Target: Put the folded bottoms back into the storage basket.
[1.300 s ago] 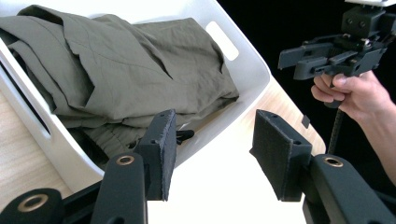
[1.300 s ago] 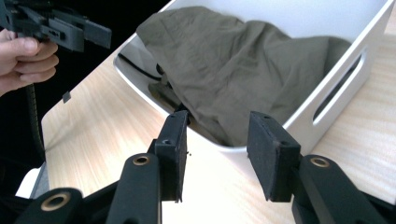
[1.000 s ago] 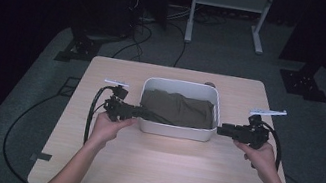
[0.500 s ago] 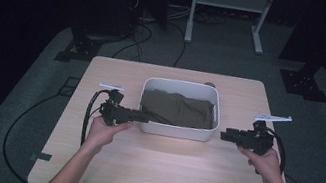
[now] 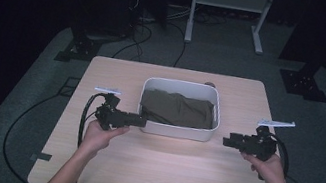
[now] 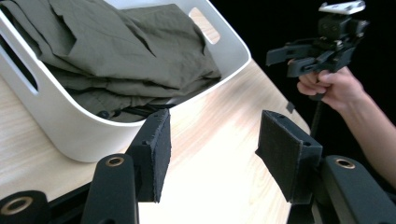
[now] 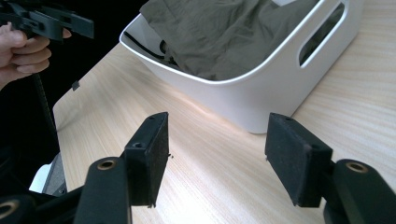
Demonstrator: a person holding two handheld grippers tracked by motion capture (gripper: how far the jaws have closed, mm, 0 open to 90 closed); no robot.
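Since the earlier frames both grippers had drawn back from the ends of the white bin (image 5: pixel 175 130), the right one farther. The wooden table (image 5: pixel 162 172) carried that bin at its middle, toward the far edge, with a slot handle in each end wall. Inside lay the olive-green cloth (image 5: pixel 177 108), crumpled and folded, filling the bin's floor below the rim. The left gripper (image 5: pixel 139 121) hovered just beside the bin's left end wall, its jaws spread wide and holding nothing; in the left gripper view the near corner of the bin stood close ahead of its left jaw. The right gripper (image 5: pixel 226 141) hung clear of the bin's right end, its jaws likewise wide apart and empty over bare wood.
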